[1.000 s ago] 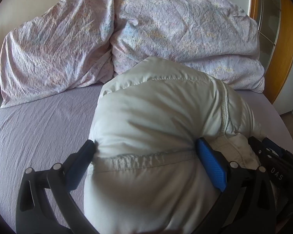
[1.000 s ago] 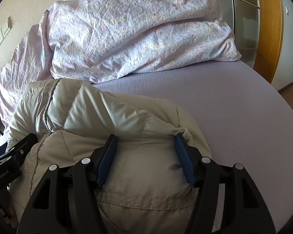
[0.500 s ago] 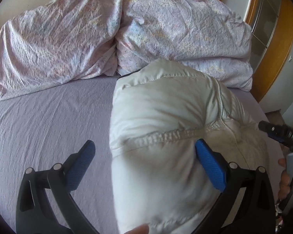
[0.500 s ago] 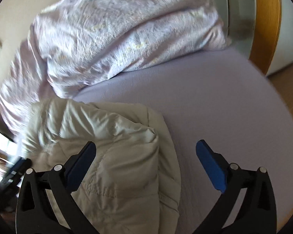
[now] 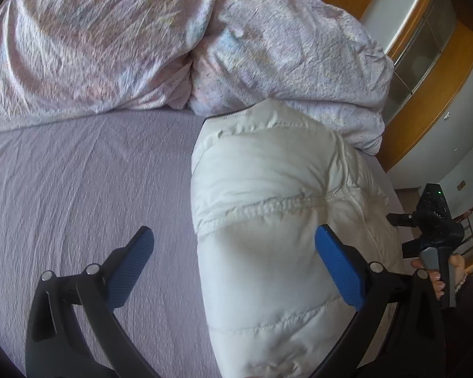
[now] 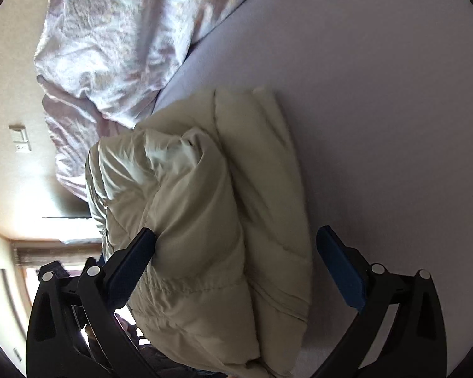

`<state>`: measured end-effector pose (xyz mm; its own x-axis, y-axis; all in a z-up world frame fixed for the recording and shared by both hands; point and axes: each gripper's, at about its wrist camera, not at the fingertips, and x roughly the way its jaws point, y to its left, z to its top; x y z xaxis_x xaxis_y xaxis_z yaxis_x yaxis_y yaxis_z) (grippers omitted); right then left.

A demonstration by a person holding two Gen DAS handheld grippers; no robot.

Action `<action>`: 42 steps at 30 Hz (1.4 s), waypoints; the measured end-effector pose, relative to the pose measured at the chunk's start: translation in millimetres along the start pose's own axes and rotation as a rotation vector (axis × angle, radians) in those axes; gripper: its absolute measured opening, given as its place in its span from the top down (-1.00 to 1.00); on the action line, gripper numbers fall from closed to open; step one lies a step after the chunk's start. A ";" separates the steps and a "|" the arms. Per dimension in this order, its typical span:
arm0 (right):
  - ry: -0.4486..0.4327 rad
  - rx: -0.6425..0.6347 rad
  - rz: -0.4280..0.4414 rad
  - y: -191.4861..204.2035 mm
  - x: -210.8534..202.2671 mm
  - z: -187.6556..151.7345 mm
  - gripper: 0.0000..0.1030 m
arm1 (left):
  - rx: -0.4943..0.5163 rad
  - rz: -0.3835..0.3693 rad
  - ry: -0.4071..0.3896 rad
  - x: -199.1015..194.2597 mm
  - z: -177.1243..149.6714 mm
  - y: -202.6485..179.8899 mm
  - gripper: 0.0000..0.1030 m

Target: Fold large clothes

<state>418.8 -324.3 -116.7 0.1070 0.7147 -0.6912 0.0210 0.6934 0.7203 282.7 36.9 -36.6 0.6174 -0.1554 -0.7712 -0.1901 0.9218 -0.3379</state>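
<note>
A cream puffy down jacket [image 5: 268, 208] lies folded in a thick bundle on the lilac bed sheet [image 5: 78, 189]. My left gripper [image 5: 233, 252] is open above the bundle's left part, with the right blue pad [image 5: 339, 267] against the jacket and the left pad over the sheet. In the right wrist view, rolled sideways, the jacket [image 6: 211, 226] sits between the wide open fingers of my right gripper [image 6: 236, 255], which holds nothing. The right gripper also shows in a hand at the right edge of the left wrist view [image 5: 432, 220].
Two crumpled pink floral pillows [image 5: 173, 41] lie at the head of the bed, just behind the jacket. A wooden frame [image 5: 425, 72] and glass panel stand at the right. A wall socket [image 6: 20, 138] shows in the right wrist view.
Both grippers opened and let go of the jacket. The left gripper drew left and back. The right gripper pulled away and rolled onto its side.
</note>
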 end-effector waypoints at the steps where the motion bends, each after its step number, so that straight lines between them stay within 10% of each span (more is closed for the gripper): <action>1: 0.015 -0.002 0.008 1.1 2.9 0.3 -0.97 | -0.006 0.002 0.006 0.2 -0.8 2.3 -0.96; 10: 0.066 -0.039 0.026 16.9 30.8 -5.8 -0.97 | -0.013 -0.021 0.019 -8.3 -3.6 19.4 -0.96; 19: -0.005 -0.112 0.060 24.8 18.9 -18.5 -0.34 | 0.003 -0.054 0.044 -0.5 -0.7 21.5 -0.96; 42: -0.012 -0.082 0.081 12.2 16.1 -15.3 -0.34 | -0.061 -0.338 0.255 70.9 5.2 23.7 -0.96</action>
<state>405.6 -302.9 -120.0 0.1168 0.7682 -0.6295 -0.0691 0.6386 0.7664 325.9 49.5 -96.6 0.4461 -0.5348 -0.7177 -0.0593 0.7824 -0.6199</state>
